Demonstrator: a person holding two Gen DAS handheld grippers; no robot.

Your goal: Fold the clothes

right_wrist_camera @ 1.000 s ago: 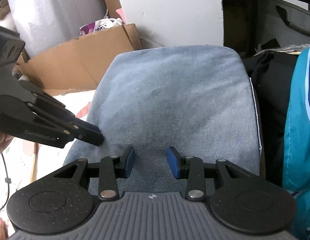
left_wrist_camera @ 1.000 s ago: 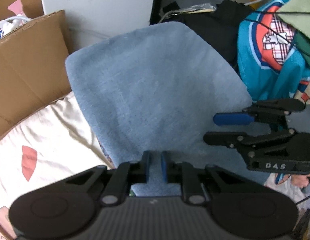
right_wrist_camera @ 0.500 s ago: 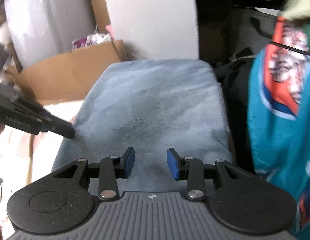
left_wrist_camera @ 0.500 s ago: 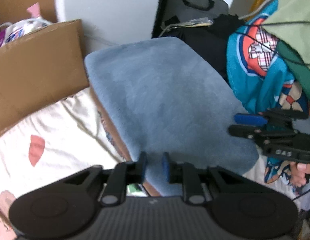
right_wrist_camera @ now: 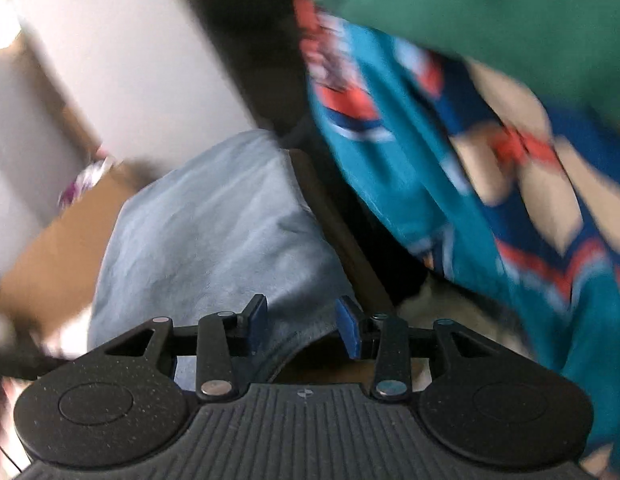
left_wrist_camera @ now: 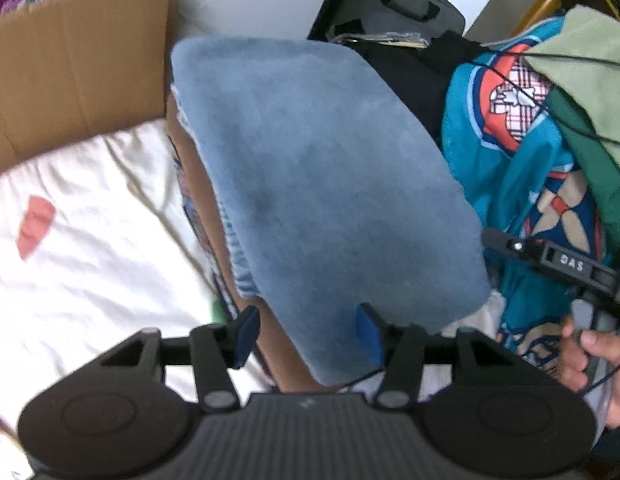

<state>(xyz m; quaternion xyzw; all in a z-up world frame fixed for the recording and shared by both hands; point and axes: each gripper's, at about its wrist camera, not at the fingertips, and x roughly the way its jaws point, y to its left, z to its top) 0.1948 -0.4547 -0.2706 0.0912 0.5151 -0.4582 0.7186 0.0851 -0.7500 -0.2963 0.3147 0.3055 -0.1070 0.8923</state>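
Observation:
A folded light-blue garment (left_wrist_camera: 322, 184) lies flat on a brown board, with its near corner between the jaws of my left gripper (left_wrist_camera: 305, 334). Those jaws are opening and the blue pads stand clear of the cloth on both sides. In the right wrist view the same blue garment (right_wrist_camera: 205, 240) sits at the lower left. My right gripper (right_wrist_camera: 301, 324) is open over its right edge, with nothing pinched. That view is blurred and tilted. A hand (left_wrist_camera: 590, 348) holds the right gripper's black body (left_wrist_camera: 570, 264) to the right of the blue garment.
A teal patterned garment (left_wrist_camera: 522, 184) and green clothes (left_wrist_camera: 590, 80) are piled on the right. A cardboard box (left_wrist_camera: 69, 60) stands at the back left. A white sheet with pink shapes (left_wrist_camera: 89, 240) covers the left. A black bag (left_wrist_camera: 390, 4) sits behind.
My left jaws went from nearly shut at the blue garment's near edge to wide apart. My right gripper swung right off the garment and rolled, so the teal pile now fills its view.

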